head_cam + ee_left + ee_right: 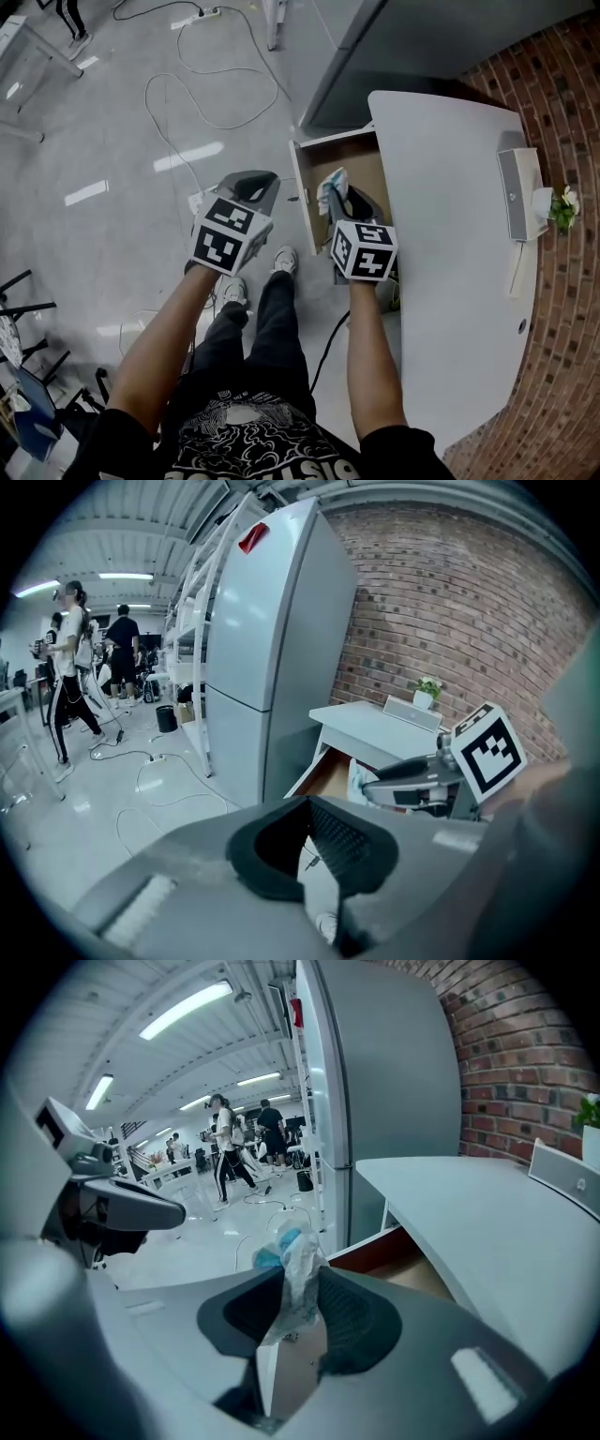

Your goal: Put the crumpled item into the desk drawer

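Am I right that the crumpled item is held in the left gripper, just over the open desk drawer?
Not quite. The crumpled item is pinched in the right gripper, not the left, as the right gripper view plainly shows. The left gripper holds nothing. The rest stands: the item is just over the open desk drawer.

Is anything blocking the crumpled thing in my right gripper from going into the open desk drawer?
Nothing visible does. The right gripper pinches the crumpled white-and-blue wrapper over the open brown wooden drawer; the empty left gripper is off beside it.
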Tool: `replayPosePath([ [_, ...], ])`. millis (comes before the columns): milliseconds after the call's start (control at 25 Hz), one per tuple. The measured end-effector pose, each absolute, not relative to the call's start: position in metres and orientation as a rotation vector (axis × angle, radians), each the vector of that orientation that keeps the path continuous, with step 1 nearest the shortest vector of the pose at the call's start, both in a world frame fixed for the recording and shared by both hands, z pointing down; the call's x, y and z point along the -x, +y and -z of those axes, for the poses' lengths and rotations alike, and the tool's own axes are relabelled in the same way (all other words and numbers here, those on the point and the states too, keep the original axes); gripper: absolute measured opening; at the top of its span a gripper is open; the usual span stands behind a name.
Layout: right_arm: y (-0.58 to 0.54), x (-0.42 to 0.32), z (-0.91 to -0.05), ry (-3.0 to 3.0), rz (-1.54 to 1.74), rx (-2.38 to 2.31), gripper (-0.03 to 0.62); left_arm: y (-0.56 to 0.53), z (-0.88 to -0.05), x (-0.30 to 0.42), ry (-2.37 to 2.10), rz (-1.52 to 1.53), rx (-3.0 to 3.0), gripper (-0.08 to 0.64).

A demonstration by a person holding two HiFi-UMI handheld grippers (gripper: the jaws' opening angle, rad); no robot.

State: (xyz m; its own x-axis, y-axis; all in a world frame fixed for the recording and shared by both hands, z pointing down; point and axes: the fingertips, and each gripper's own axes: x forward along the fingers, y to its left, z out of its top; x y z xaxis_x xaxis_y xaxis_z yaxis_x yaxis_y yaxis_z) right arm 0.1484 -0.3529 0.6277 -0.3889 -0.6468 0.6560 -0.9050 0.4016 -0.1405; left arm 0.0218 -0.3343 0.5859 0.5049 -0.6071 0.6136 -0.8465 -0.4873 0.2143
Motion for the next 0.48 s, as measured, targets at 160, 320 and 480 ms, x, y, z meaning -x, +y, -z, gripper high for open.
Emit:
replayPosePath([
  [160, -0.363, -0.147, -0.65, -2.145, -0.688, -1.279, 0.123, -0.341, -0.6, -0.018, -1.219, -0.645, -2.219, 0.002],
  [320, -0.371, -0.145, -0.674, -2.135, -0.704, -1.242, 0.124, -0.349, -0.61, -0.017, -1.251, -0.641, -2.191, 0.002],
  [480, -0.378, -0.149, -0.696, -2.116, -0.718, -1.211, 0.124, -0.356, -0.621, -0.022, -1.264, -0.636, -2.171, 0.002],
])
